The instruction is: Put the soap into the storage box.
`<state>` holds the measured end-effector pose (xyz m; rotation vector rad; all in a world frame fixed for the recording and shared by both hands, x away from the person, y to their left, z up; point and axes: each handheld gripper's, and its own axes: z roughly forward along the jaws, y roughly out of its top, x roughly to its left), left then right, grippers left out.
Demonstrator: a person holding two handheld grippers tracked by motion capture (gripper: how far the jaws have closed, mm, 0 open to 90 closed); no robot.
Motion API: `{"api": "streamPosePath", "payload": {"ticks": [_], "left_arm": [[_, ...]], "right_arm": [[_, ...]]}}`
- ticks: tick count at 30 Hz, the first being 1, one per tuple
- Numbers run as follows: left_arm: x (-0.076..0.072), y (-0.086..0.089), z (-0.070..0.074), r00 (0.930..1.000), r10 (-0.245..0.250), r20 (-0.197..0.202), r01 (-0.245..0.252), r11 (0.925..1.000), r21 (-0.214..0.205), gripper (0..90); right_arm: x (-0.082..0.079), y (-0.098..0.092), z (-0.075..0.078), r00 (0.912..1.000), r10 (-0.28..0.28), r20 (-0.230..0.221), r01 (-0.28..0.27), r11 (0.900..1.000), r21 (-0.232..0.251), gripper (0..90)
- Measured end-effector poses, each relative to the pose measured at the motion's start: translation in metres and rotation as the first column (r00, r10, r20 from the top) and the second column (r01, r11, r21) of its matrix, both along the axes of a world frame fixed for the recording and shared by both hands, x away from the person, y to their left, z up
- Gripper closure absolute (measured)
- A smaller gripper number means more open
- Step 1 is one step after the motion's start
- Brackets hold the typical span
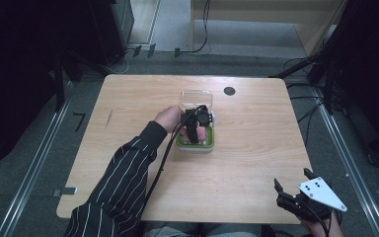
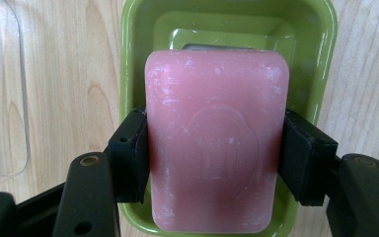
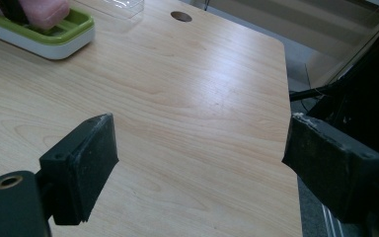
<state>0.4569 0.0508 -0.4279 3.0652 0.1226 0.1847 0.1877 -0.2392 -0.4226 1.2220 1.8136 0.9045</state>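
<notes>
- High view, left: a striped sleeve (image 1: 123, 173) reaches over the wooden table (image 1: 128, 98) to the left gripper (image 1: 196, 129), which is above a green soap dish (image 1: 195, 144) near the table's middle.
- Left gripper view: the pads (image 2: 131, 153) clamp the long sides of a pink soap bar (image 2: 216, 138) over the dish's green tray (image 2: 133, 49); a clear plastic lid (image 2: 0, 98) lies just beside it.
- Right: the right gripper (image 1: 292, 181) rests at the near right corner, jaws spread wide, grasping nothing.

Clear lid (image 1: 196, 97), table hole (image 1: 229, 91).
</notes>
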Motion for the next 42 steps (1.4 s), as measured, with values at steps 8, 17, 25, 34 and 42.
{"api": "streamPosePath", "payload": {"ticks": [8,17,25,34,42], "left_arm": [[0.0,-0.002,-0.004,1.0,-0.002,0.0,0.002,1.0,0.008,38.1],[0.001,-0.003,-0.007,1.0,0.004,0.004,-0.004,0.9999,0.01,37.9],[0.003,-0.002,-0.009,0.9996,0.022,-0.017,-0.022,0.9998,-0.003,37.8],[0.002,0.001,-0.004,0.9991,0.04,-0.017,-0.04,0.9991,-0.014,36.0],[0.001,0.007,0.004,0.9942,0.107,-0.011,-0.107,0.9943,0.004,24.0]], "right_arm": [[0.0,0.0,0.0,1.0,0.001,0.001,-0.001,1.0,0.001,13.5],[0.0,0.0,0.0,1.0,0.001,0.0,-0.001,1.0,0.002,13.5],[0.0,0.0,0.0,1.0,0.0,0.0,0.0,1.0,0.002,13.5],[0.001,0.001,0.0,1.0,0.002,-0.001,-0.002,1.0,0.005,13.5],[0.002,0.001,0.0,0.9999,0.008,0.008,-0.008,1.0,0.005,13.5]]}}
